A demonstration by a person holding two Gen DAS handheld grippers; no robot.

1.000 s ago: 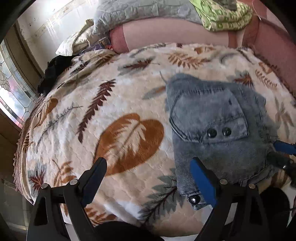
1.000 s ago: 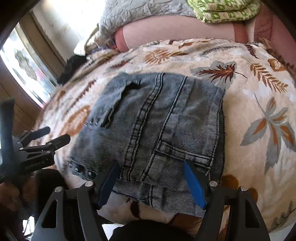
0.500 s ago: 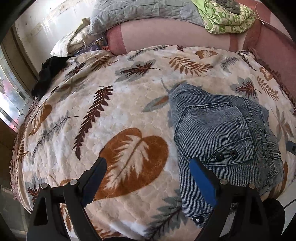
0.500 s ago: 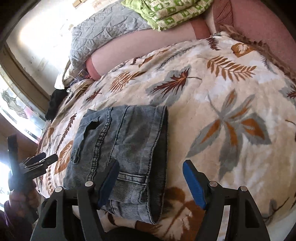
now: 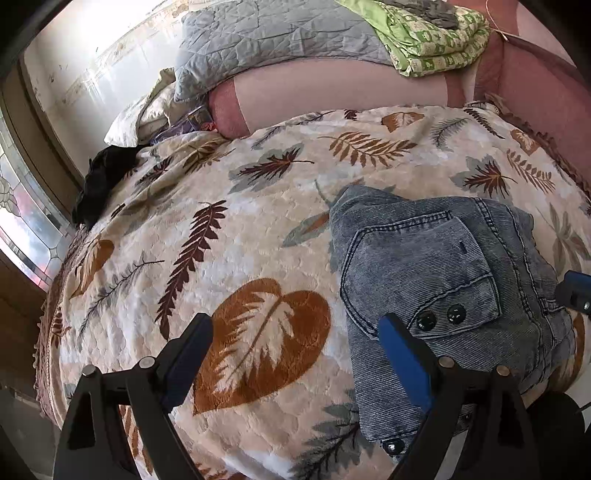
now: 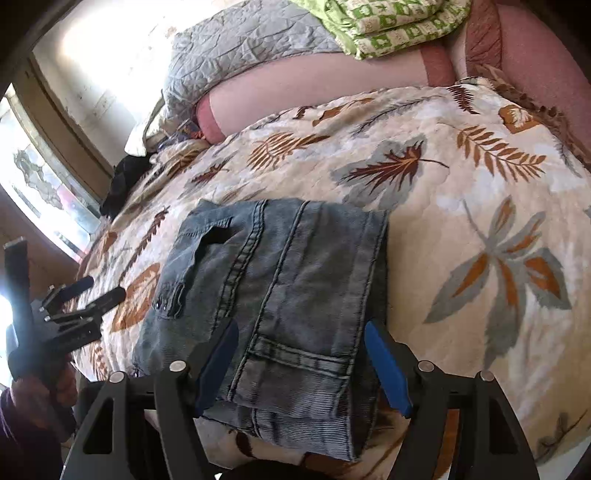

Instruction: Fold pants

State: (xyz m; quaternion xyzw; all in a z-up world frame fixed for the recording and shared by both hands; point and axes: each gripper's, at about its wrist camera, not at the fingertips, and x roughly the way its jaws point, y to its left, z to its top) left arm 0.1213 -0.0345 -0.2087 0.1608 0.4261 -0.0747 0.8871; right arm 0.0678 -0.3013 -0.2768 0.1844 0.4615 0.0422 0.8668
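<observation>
On bedspread [image 6: 461,229]: folded pants [image 6: 280,295]

Both hand-held grippers, the left gripper [image 5: 295,350] and the right gripper [image 6: 301,354], have black angular frames, silver pivot screws and blue finger pads; a dark purple sleeve [image 6: 9,410] shows at lower left.

Pants [image 6: 280,295] — near hem hidden behind right gripper [image 6: 301,363]. Green blanket [image 6: 388,26] — cut off at top edge. Window [image 5: 22,236] — overexposed, cut off at left edge.
</observation>
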